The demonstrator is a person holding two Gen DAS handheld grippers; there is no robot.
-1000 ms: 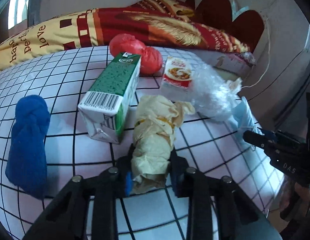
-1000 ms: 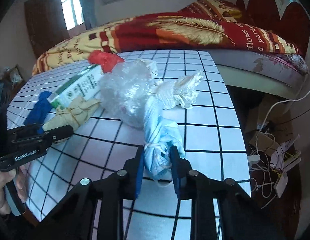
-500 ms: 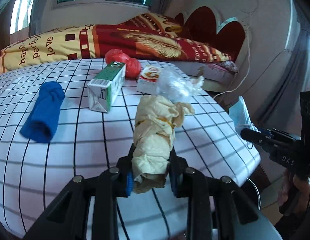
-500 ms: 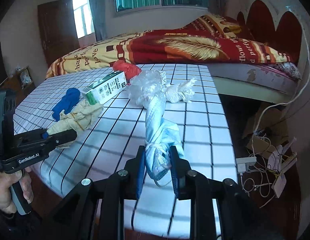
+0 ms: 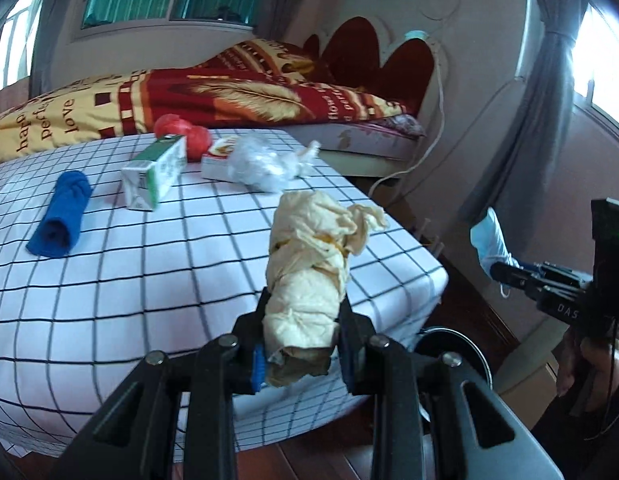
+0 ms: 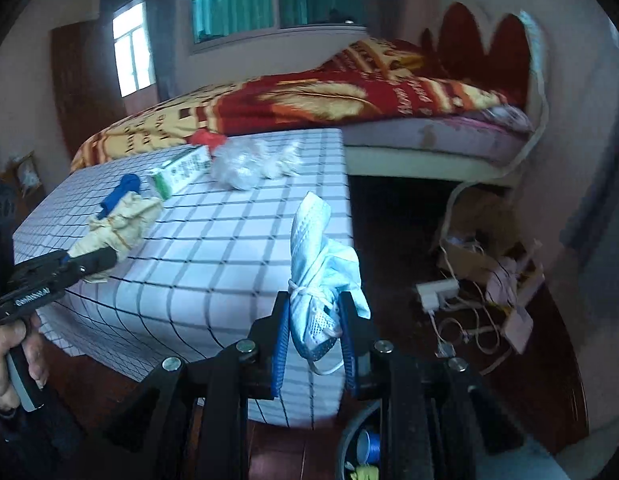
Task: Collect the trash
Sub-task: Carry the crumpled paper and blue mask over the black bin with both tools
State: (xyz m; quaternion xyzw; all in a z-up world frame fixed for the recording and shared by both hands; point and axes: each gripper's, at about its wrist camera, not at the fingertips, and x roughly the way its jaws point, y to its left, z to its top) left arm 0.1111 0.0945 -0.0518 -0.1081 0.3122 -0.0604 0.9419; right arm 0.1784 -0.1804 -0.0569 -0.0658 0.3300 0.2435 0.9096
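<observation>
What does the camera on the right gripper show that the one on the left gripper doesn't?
Only the right wrist view shows inside the trash bin, plus the cable clutter on the floor.

Only the left wrist view shows the small red-and-white box.

Both show the checkered table, green carton, blue roll, the left gripper clamping crumpled beige paper, and the right gripper clamping a blue mask.

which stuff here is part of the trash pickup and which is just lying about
Part of the job:
- beige paper wad, held in the left tongs
- light blue face mask, held in the right tongs
- green carton, clear plastic bag, red bag, blue roll, all on the checked table
- bin on the floor

Just lying about:
- bed blanket
- cables and power strip
</observation>
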